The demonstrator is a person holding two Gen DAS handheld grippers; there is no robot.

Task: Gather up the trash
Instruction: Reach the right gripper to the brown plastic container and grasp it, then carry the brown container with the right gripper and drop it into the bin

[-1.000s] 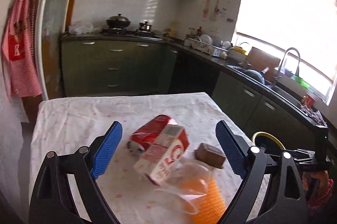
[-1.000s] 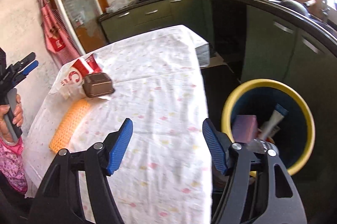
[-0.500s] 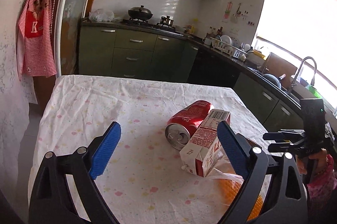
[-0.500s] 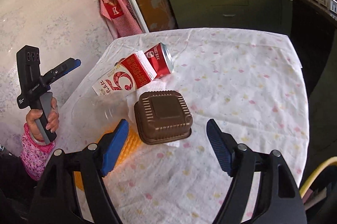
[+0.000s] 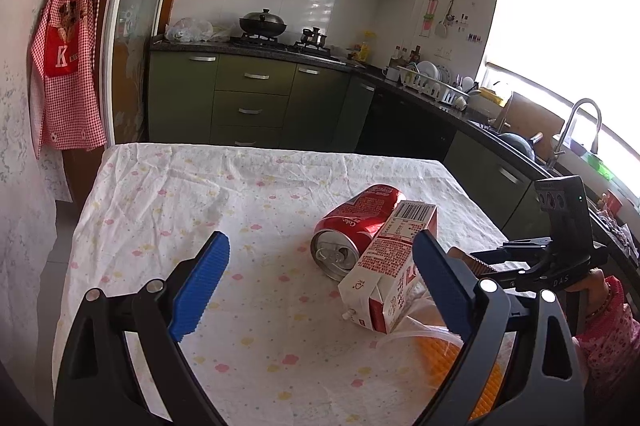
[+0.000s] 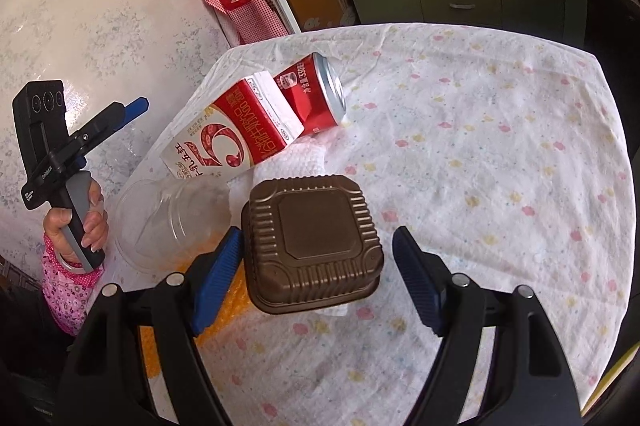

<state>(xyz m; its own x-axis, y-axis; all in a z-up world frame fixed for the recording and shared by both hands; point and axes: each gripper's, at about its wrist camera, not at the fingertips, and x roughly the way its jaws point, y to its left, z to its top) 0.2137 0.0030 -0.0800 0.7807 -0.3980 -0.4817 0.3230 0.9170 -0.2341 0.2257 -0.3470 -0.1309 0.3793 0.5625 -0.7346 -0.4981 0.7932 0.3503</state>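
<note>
Desk (image 6: 500, 153) holds the trash pile. Brown ribbed box (image 6: 314, 242) sits between the right claw (image 6: 316, 278) jaws, released, recently widening, nothing pinched; lower, centre, squeeze the ribbed sides. Left claw (image 5: 320, 290) released, empty.

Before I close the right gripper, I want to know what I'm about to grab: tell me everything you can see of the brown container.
The brown container is a squarish, round-cornered tray of thin glossy plastic, lying upside down: flat base panel up, ribbed sloping walls, flared rim below. It rests on a white paper napkin, over the flowered tablecloth. It looks whole. The right gripper straddles it, jaws open.
</note>
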